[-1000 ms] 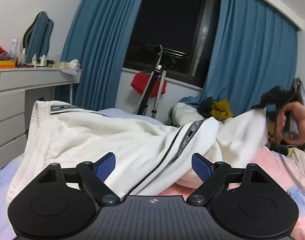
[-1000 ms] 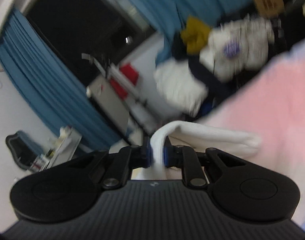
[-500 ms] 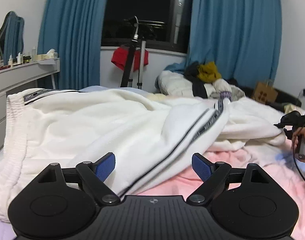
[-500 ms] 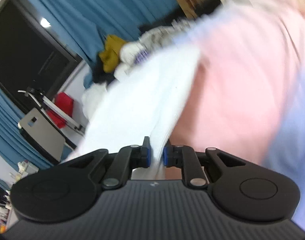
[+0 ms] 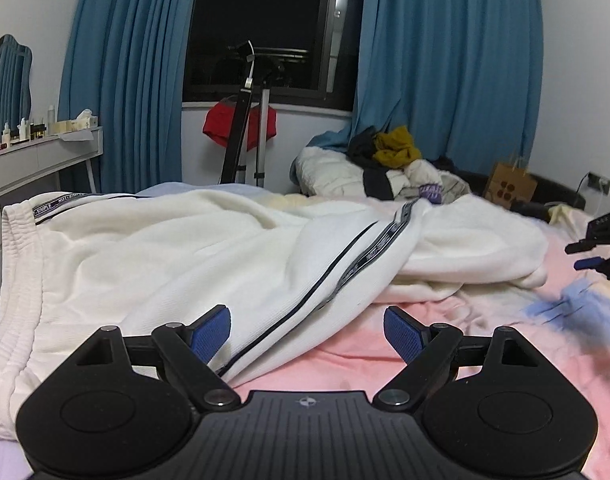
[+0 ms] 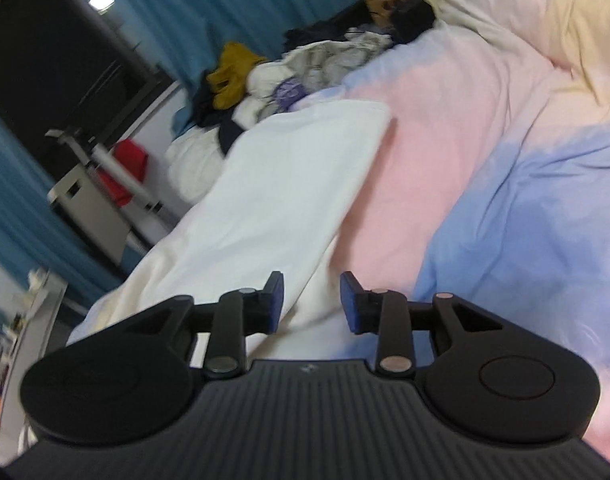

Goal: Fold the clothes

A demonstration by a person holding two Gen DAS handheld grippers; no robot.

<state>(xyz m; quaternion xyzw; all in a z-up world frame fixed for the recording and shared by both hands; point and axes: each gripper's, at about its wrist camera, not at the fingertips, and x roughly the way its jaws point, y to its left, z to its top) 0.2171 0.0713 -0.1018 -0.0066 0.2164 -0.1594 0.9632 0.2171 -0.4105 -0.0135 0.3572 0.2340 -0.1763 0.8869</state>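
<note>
White trousers [image 5: 209, 248] with black side stripe lie rumpled across pink-and-blue bed [image 5: 485, 320]. Left tool [image 5: 307, 330] hovers at the near hem, jaws wide. Right tool [image 6: 312, 300] parted, holding nothing.

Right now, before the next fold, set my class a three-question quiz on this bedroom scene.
1. True or false: the left gripper is open and grips nothing.
2. The right gripper is: A) clamped on the white trousers; B) open, with white cloth lying between its fingers; C) out of view.
3. Fill in: the white trousers lie on the pastel ____.

Key: 1 true; 2 B; 3 bedspread.
</note>
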